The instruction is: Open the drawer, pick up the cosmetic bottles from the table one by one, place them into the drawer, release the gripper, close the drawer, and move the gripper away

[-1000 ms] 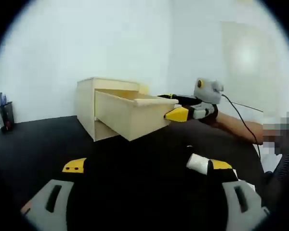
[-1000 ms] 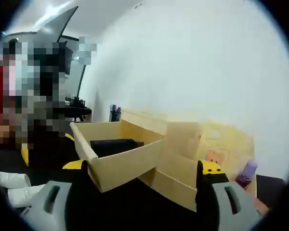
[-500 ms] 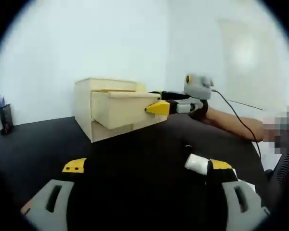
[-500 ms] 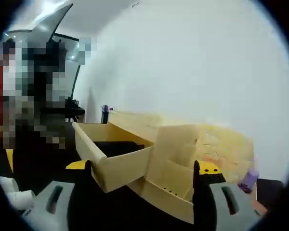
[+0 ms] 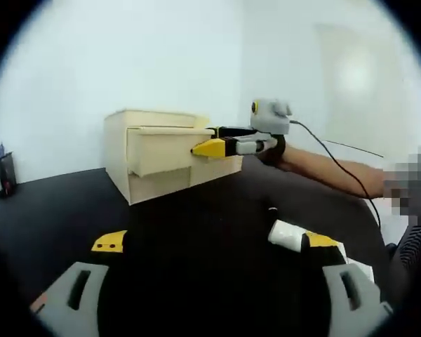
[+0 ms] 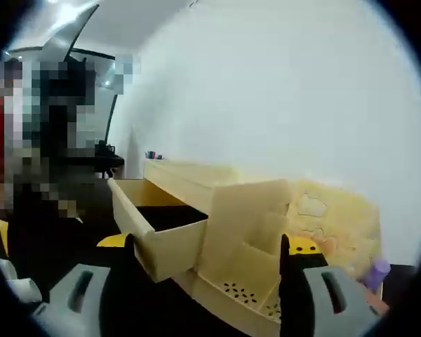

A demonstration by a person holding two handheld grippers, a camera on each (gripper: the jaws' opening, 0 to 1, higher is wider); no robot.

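A dark pen cup (image 5: 5,173) holding pens is standing on the black counter (image 5: 56,210) at its far left edge, against a plain white wall (image 5: 126,63).

left gripper view: low over my table (image 5: 196,239), facing the drawer unit (image 5: 161,158) from afar. right gripper view: close against that unit (image 6: 217,239), shared.

Both views are evenly and brightly lit, the white wall (image 5: 126,63) pale and soft. A hazy glare patch sits on the wall far right of the jaws in the left gripper view. Overhead lights glare upper left in the right gripper view (streaked, blown out). Fisheye bending and softness grow toward the edges; the black table (image 5: 196,239) swallows detail.
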